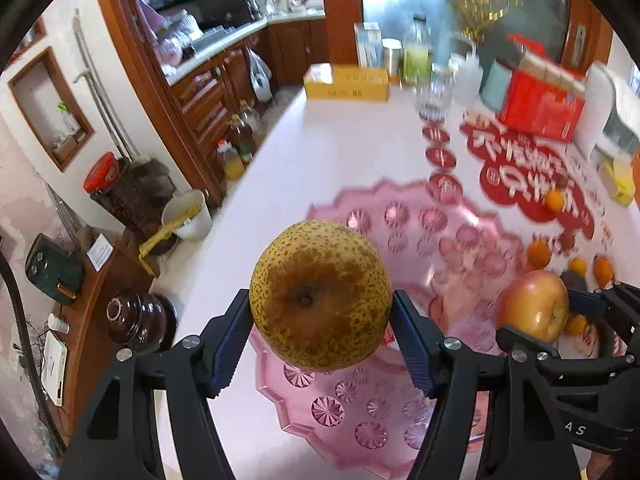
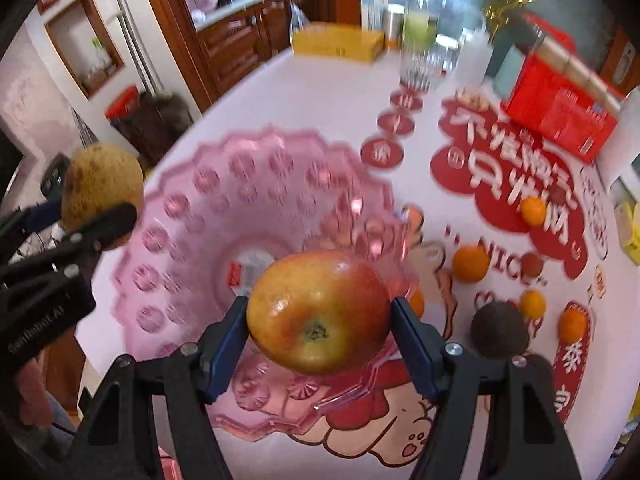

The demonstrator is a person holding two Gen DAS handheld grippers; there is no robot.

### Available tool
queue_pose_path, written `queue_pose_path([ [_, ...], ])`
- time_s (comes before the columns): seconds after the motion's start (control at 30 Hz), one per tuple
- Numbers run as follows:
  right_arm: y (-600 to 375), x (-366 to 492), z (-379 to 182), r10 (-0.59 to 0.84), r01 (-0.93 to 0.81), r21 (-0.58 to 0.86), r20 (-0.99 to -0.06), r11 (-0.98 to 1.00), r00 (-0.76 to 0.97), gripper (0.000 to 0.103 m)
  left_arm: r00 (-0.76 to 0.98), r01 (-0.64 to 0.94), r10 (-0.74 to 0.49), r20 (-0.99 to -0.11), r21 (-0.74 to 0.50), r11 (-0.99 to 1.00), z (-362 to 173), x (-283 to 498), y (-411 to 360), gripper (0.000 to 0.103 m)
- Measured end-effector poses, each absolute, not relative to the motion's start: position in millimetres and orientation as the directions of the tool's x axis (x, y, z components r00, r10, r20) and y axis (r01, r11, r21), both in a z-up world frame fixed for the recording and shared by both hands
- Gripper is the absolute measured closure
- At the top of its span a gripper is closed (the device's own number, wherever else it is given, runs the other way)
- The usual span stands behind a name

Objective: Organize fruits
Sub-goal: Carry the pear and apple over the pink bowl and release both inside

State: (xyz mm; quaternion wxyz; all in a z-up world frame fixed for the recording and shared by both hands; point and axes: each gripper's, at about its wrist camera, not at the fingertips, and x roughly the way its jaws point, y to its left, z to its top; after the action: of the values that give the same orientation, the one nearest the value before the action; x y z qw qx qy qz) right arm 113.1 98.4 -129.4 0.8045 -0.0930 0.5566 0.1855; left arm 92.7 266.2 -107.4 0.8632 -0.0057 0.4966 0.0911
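Because the left wrist view looks straight along the fingers, we see the pear (image 1: 320, 294) very clearly: it sits between the two blue pads, held at its widest part, with its bottom end turned toward the camera. The left gripper (image 1: 322, 328) is closed on it, and the pear hangs in the air above the near part of the pink glass bowl (image 1: 404, 220), not touching it. We judge the pear to be firm and rather heavy, with a rough, spotted skin that should not slip much. Its round form can roll between the pads, so holding it across the middle, as now, seems the safest way. At the right edge of this view the apple (image 1: 534, 306) appears in the other gripper.

In the right wrist view, the right gripper (image 2: 320, 320) grips the apple (image 2: 318, 312) in the same manner, one pad on each side of its widest part. The apple is raised over the near rim of the pink glass bowl (image 2: 192, 184), which stands on the desk (image 2: 312, 92). Its skin looks smooth and shiny, so we think it is more slippery than the pear (image 2: 102, 188), and it may bruise under hard pressure. The bowl seems fragile, so we believe both fruits should be laid down gently. Some small oranges (image 2: 470, 264) and a dark avocado (image 2: 500, 332) lie on the desk, to the right of the bowl.
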Motion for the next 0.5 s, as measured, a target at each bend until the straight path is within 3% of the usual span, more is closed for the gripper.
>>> queue_pose_path([
  [0.5,125.5,105.1,-170.4,0.136,-0.482,-0.024,-0.946,0.876,0.293,0.032,0.361,-0.056,0.097,-0.927,0.083,0.995,-179.7,111.1,249.5,0.035],
])
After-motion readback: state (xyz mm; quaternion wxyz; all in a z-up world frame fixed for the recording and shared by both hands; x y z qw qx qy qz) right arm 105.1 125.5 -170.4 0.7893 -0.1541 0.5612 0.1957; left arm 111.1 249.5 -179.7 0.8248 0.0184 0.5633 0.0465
